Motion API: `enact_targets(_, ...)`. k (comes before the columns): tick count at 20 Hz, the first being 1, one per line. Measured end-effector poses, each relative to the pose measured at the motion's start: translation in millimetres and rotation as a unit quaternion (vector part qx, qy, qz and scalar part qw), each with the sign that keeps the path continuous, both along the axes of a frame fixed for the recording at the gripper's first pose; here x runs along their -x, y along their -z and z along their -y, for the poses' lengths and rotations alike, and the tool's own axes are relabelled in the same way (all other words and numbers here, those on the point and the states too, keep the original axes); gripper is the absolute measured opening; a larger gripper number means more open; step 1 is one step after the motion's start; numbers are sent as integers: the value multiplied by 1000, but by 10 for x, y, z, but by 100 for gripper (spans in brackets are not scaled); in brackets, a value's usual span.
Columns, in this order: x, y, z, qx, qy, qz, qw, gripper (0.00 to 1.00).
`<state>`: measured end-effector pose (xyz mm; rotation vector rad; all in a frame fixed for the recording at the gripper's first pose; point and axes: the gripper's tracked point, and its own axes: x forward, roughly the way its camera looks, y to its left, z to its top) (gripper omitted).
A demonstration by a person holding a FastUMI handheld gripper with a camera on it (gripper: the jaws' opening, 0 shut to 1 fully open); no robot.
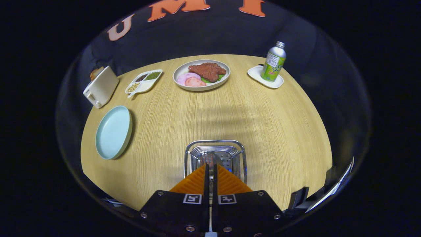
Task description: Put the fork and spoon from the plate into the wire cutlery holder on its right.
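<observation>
Gripper (210, 169) held over wire cutlery holder (215, 158) — fingers nearly closed, narrow gap; metal utensil tip seen between them at 12 o'clock, clamped or not cannot be told; blue plate (113, 132) at 10 o'clock lies bare — likely drop position.

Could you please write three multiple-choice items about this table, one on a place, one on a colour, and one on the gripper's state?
1. Where is the wire cutlery holder?
A. just ahead of the fingers
B. beside the bottle
C. on the blue plate

2. What colour is the empty plate?
A. red
B. light blue
C. black

3. How do the gripper fingers stand?
A. wide apart
B. nearly together on a thin utensil
C. clamped on the bottle

Answers: A, it sits at the fingertips; B, its surface is pale blue; B, a narrow gap holds a metal piece.
</observation>
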<state>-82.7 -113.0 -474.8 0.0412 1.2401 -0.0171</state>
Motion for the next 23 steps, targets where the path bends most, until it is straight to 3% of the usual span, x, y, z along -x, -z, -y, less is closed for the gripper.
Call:
enact_targets(3,-74,-22,4,-22,12,-1,1000,4)
enact_targets(6,-211,-289,37,-46,21,38,998,8)
enact_targets(11,-483,-1004,21,-69,18,141,987,32)
enact_targets(19,-963,-2450,-160,-45,-26,348,936,77)
enact_targets(23,-1127,-3042,-231,-43,-23,417,908,86)
